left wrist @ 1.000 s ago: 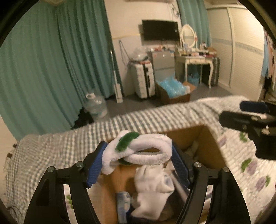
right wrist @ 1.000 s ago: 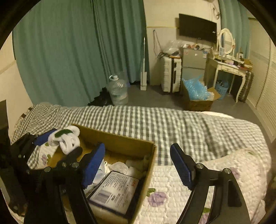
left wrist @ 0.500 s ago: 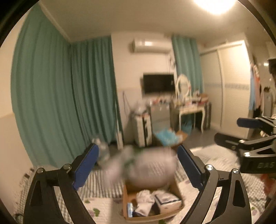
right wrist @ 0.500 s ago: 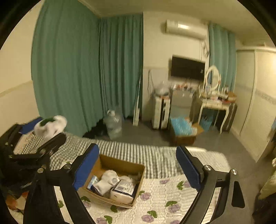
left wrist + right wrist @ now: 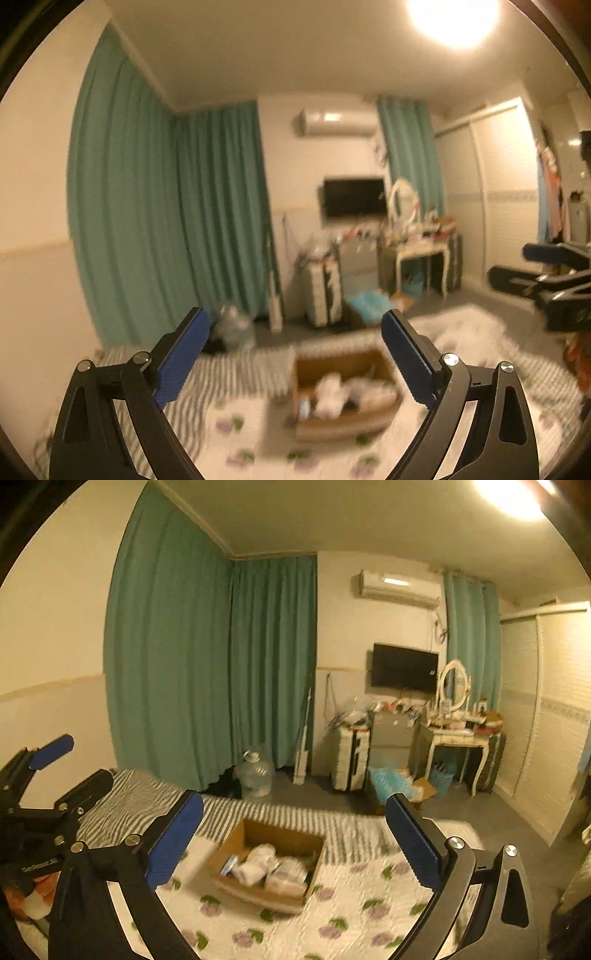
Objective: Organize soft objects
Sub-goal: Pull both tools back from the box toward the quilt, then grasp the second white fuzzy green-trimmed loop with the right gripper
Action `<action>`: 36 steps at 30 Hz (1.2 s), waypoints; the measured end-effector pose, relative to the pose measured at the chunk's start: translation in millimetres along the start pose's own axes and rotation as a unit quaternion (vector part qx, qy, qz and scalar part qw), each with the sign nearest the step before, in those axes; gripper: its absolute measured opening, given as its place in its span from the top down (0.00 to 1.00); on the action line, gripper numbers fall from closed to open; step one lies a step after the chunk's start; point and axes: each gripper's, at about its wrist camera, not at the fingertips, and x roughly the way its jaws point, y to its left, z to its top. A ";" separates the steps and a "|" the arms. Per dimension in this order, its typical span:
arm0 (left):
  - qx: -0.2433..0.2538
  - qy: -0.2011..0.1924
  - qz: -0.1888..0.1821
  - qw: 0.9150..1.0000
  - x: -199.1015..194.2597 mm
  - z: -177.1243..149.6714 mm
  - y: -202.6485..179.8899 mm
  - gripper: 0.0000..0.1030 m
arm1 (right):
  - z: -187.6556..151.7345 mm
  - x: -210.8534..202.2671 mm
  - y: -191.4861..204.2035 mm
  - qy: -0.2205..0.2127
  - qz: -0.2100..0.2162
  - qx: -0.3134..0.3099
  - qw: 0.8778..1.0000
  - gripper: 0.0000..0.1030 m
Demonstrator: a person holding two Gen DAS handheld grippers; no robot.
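A brown cardboard box (image 5: 373,363) (image 5: 284,838) sits on the bed, well below and ahead of both grippers. White soft items (image 5: 328,395) (image 5: 258,860) and a wrapped packet (image 5: 288,875) lie inside it. My left gripper (image 5: 293,354) is open and empty, held high above the bed. My right gripper (image 5: 295,842) is open and empty, also high. The left gripper shows at the left edge of the right wrist view (image 5: 70,760); the right gripper shows at the right edge of the left wrist view (image 5: 524,264). The left wrist view is blurred.
The bed has a white floral quilt (image 5: 351,915) and a grey checked blanket (image 5: 122,808). Beyond it stand teal curtains (image 5: 207,672), a water jug (image 5: 255,773), a suitcase (image 5: 349,762), a floor box of blue items (image 5: 395,782) and a dressing table (image 5: 461,738).
The left gripper let go of the white and green soft bundle over the box. Both grippers rose and pulled back, so the box now looks small and far below.
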 end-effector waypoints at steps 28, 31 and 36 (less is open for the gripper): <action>-0.023 0.313 0.021 0.949 46.6 -282.9 26.5 0.07 | -314.0 167.6 121.9 0.357 0.175 -0.032 0.917 0.35; -0.023 0.316 0.021 0.948 46.8 -283.5 25.7 0.07 | -315.3 164.9 125.5 0.364 0.178 -0.041 0.913 0.58; -0.023 0.316 0.023 0.948 45.7 -281.1 25.2 0.07 | -306.1 155.9 125.3 0.351 0.185 -0.041 0.917 0.71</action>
